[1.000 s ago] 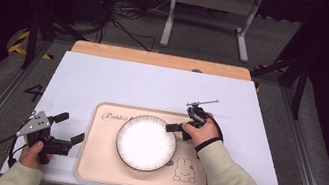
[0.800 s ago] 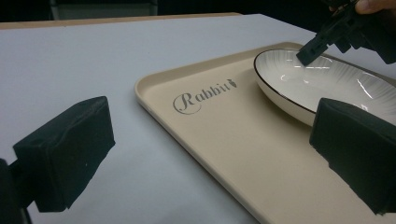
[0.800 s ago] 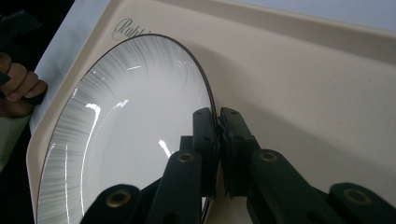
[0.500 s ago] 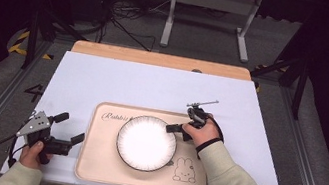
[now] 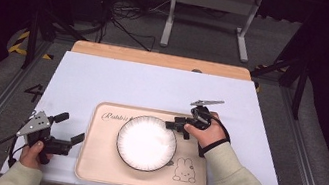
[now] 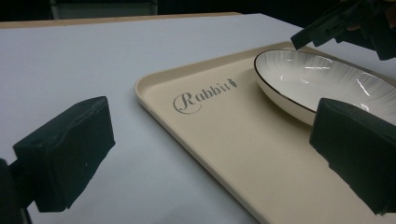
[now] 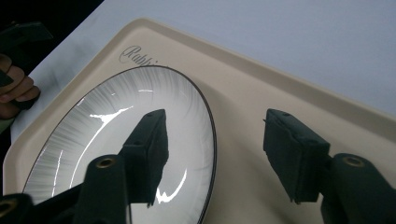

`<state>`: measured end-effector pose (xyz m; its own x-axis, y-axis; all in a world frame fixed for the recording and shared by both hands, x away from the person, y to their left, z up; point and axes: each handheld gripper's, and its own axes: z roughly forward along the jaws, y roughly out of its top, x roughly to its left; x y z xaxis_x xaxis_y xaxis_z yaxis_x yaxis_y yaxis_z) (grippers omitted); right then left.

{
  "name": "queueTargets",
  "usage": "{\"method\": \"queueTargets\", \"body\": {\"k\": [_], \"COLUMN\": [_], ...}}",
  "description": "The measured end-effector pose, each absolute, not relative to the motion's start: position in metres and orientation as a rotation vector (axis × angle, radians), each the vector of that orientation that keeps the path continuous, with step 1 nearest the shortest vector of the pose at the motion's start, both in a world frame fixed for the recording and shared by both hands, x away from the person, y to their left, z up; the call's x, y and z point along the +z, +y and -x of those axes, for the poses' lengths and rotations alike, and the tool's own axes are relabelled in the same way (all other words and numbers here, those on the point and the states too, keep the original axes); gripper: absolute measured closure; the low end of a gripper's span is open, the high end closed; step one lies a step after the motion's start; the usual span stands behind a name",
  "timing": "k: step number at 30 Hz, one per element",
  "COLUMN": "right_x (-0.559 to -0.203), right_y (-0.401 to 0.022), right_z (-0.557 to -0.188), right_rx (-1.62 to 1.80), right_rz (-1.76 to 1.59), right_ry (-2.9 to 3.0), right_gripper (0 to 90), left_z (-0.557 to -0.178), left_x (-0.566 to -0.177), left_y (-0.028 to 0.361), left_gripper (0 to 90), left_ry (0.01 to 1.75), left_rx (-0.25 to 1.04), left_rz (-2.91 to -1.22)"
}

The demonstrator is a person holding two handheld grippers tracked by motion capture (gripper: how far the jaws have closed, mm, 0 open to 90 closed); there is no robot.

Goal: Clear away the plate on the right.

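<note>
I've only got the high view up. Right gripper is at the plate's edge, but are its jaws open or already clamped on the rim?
Observer: Open. In the right gripper view the right gripper straddles the rim of the plate, one jaw over the bowl of the plate, the other over the tray, with a gap on each side.
Operator: Anything on the plate?
Observer: Nothing; its surface shows only light reflections and fine radial lines.
Operator: And the left one?
Observer: The left gripper is open too, aimed across the tray's near corner toward the plate, with nothing between its jaws.
</note>
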<state>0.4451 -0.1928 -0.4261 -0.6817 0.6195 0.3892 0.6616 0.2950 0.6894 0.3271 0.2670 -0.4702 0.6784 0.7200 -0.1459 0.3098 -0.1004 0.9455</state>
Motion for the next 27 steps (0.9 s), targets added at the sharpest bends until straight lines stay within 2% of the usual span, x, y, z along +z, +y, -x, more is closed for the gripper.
{"method": "queueTargets", "body": {"k": [6,13,15,27], "right_x": [-0.413,-0.404,-0.4,-0.399], "right_y": [-0.195,-0.197,-0.198,-0.209], "right_z": [-0.437,-0.428,-0.425,-0.415], "right_rx": [-1.494,-1.556,-1.578,-1.728], "right_rz": [1.144,1.062,1.008,0.871], "right_ry": [-2.543,-2.593,-2.652,-2.676], "right_gripper": [28.8,22.3,17.5,11.3], "left_z": [-0.327,-0.327,-0.327,-0.328], "left_x": [-0.47,-0.47,-0.47,-0.47], "left_y": [0.267,0.267,0.267,0.268], "left_gripper": [0.4,0.4,0.4,0.4], "left_ry": [0.842,0.837,0.837,0.838], "left_rx": [0.425,0.433,0.433,0.433], "left_rz": [-1.691,-1.696,-1.695,-1.694]}}
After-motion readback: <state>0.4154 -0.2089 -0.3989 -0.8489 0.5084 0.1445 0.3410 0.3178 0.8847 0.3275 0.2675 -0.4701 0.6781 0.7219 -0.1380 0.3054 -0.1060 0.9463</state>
